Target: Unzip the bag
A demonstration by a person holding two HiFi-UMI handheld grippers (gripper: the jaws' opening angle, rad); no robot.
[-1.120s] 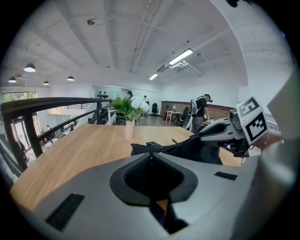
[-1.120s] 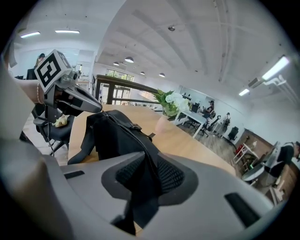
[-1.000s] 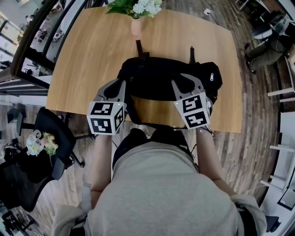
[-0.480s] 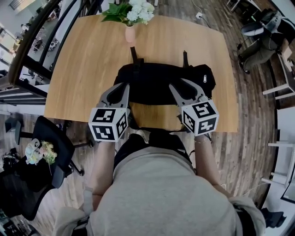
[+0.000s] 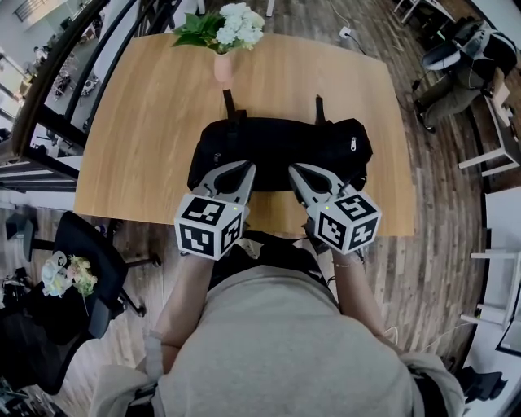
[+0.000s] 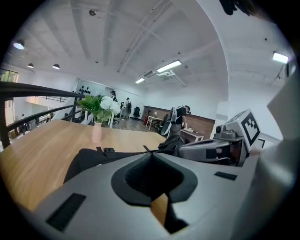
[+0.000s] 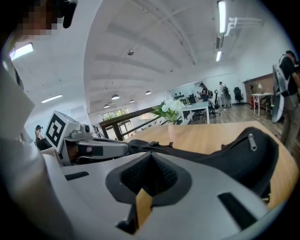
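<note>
Both claws are pressed together. The left claw (image 5: 244, 168) has nothing in it. The right claw (image 5: 295, 169) has just been closing, and nothing is between its jaws either. They sit side by side and point at the near side of the bag (image 5: 277, 147), close to its middle. I cannot tell if their tips touch it.

The bag is black. It lies long-ways across the tabletop (image 5: 138, 122), near the edge where the person stands. A little silver zipper pull (image 5: 352, 144) shows on the bag's right end, well apart from both claws. Two black straps (image 5: 229, 102) stick out from the far side of the bag.

Behind the bag, at the far edge of the tabletop, stands a pink vase (image 5: 222, 67) with white flowers (image 5: 240, 16) and green leaves.

Each claw has a cube (image 5: 210, 228) with black and white squares on it.

Around the tabletop is a brown wood floor (image 5: 440, 204). A black chair (image 5: 89, 236) stands on the left, near the tabletop's near corner.
</note>
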